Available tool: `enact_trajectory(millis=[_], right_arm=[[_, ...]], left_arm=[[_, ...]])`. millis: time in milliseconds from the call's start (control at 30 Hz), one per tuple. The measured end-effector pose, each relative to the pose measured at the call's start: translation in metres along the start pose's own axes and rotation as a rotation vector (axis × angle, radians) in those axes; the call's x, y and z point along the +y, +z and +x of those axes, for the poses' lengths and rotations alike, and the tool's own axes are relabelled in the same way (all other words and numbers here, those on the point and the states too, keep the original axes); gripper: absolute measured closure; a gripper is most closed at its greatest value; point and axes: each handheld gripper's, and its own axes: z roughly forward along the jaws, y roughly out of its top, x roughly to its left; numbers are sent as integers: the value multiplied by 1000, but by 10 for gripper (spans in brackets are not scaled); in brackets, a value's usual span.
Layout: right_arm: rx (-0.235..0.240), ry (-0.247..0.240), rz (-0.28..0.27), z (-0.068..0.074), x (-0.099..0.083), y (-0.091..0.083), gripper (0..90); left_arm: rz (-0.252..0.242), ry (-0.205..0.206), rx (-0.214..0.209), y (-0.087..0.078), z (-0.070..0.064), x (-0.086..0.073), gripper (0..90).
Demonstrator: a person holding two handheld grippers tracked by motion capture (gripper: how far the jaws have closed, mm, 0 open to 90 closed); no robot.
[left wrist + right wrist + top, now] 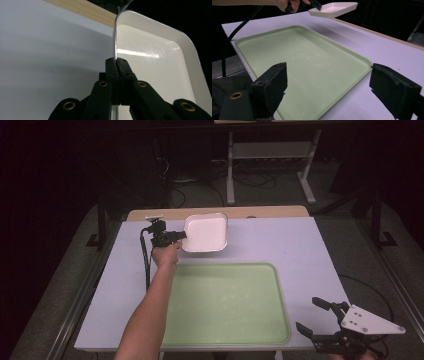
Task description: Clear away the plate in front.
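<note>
Jaws of our left gripper pinch the glossy white square dish above the matte green rectangular tray; right gripper spread.

High cam overhead; gripper cams close-up

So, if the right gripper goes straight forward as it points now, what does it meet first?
Probably the green tray: the open right gripper aims low across it. Its height above the table is unclear.

The square dish hangs above the table, behind the tray, which lies at the table's near edge.
</note>
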Motion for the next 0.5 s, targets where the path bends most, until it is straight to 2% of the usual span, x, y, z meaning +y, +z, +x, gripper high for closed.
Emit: enact_trajectory(millis=[267, 500], right_arm=[[-11, 6, -5, -2, -1, -3, 138], [-10, 3, 2, -2, -1, -2, 138]], left_arm=[[-16, 18, -24, -16, -4, -4, 889], [-20, 15, -43, -30, 0, -12, 889]])
